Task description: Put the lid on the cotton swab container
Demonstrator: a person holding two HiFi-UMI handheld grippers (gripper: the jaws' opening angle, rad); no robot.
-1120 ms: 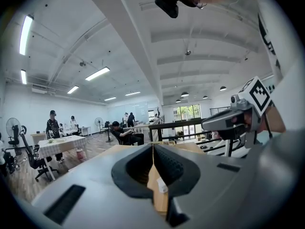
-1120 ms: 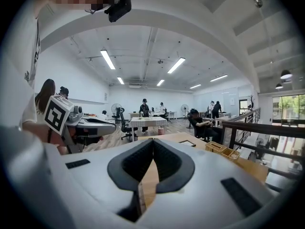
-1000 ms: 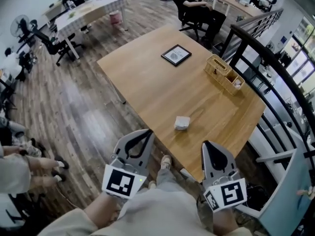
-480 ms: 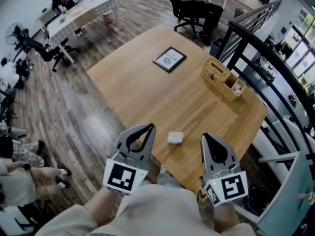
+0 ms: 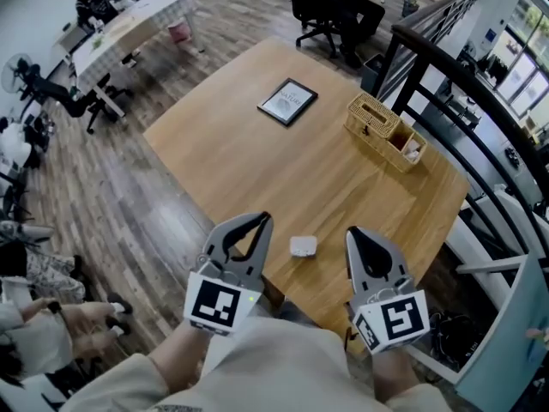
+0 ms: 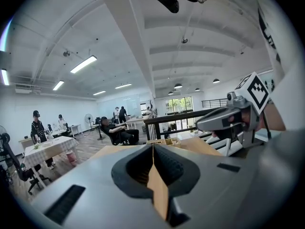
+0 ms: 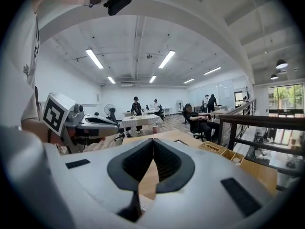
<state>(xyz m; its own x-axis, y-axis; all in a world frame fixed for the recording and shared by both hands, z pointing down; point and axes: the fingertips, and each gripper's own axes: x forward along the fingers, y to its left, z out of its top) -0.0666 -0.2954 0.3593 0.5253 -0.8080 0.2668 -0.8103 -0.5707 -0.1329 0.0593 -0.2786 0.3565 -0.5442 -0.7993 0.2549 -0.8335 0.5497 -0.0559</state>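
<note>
Left gripper (image 5: 260, 221) and right gripper (image 5: 354, 233) hover over the near edge of the wooden table (image 5: 257, 157), each with jaws pressed together on nothing; the white container (image 5: 303, 246) lies on the table between them, touching neither; a wicker basket (image 5: 384, 130) stands well beyond.

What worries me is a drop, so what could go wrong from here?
1. The small white container sits near the edge of the table; a nudge might knock it off.
2. The left gripper and right gripper are both shut and empty; approaching that way would likely push it rather than grasp it.
</note>
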